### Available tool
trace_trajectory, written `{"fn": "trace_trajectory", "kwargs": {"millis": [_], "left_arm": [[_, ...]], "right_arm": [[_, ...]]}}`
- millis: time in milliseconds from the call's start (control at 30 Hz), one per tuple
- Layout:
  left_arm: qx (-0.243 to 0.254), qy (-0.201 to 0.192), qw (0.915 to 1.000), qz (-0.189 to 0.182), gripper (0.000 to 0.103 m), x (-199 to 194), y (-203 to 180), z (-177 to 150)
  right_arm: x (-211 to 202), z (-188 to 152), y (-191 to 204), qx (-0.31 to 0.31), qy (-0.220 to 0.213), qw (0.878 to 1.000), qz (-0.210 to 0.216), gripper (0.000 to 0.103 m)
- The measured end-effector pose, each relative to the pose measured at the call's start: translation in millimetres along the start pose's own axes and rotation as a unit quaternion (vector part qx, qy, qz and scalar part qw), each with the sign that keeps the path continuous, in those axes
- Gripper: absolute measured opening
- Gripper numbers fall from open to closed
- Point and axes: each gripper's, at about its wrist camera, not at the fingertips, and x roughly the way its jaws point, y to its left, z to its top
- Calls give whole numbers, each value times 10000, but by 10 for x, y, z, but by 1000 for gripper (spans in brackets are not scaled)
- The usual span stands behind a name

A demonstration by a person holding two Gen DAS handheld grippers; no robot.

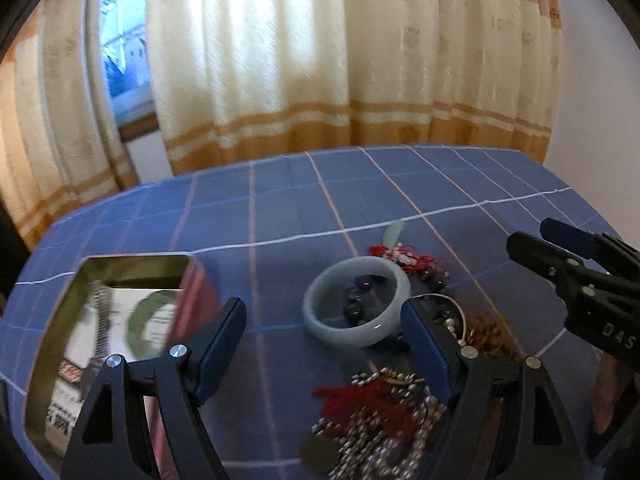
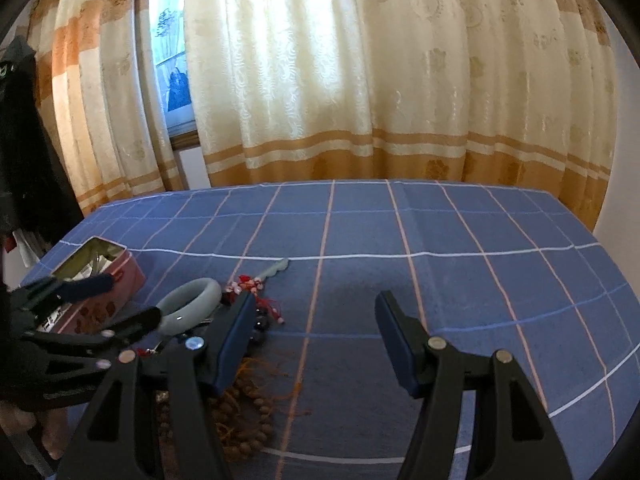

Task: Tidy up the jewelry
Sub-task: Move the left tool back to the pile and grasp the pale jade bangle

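1. The left gripper [image 1: 324, 344] fills the lower centre of the left wrist view, its jaws spread wide and holding nothing, above the blue checked cloth [image 1: 280, 216].
2. A pale jade bangle [image 1: 356, 306] lies at frame centre, just beyond the jaw gap, with dark beads [image 1: 358, 300] inside its ring.
3. A red-cord charm [image 1: 404, 258] lies behind the bangle; a heap of silver beads with a red tassel [image 1: 376, 416] sits at lower centre, between the fingers (blurred).
4. The open tin box [image 1: 120, 320] stands at lower left, a green bangle [image 1: 150, 320] inside.
5. The right gripper [image 2: 316, 344] sits at lower centre of the right wrist view, jaws wide and empty; brown wooden beads [image 2: 244, 404] lie under its left finger.
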Motion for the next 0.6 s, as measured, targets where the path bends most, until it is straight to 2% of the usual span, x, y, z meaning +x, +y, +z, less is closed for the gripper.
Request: {"fn": "trace_trajectory", "kwargs": {"millis": [100, 200, 300, 367, 400, 467, 600], "left_arm": [[122, 51, 9998, -153, 80, 59, -104, 20], [360, 140, 9988, -295, 80, 100, -252, 26], [447, 220, 9983, -301, 78, 187, -324, 35], [360, 321, 9980, -411, 57, 231, -300, 38], [315, 400, 9975, -486, 41, 259, -282, 36], [257, 424, 9971, -574, 37, 268, -254, 41], [362, 340, 9970, -595, 15, 215, -285, 36]], "right_arm": [[-11, -6, -12, 17, -18, 10000, -47, 67], [-13, -3, -4, 4, -30, 9999, -117, 77], [-26, -1, -8, 6, -62, 9999, -121, 78], [-27, 2, -19, 15, -70, 9999, -110, 78], [-26, 6, -19, 20, -68, 9999, -109, 78], [-26, 5, -17, 2, -63, 9999, -109, 78], [-30, 3, -26, -26, -69, 9999, -119, 78]]}}
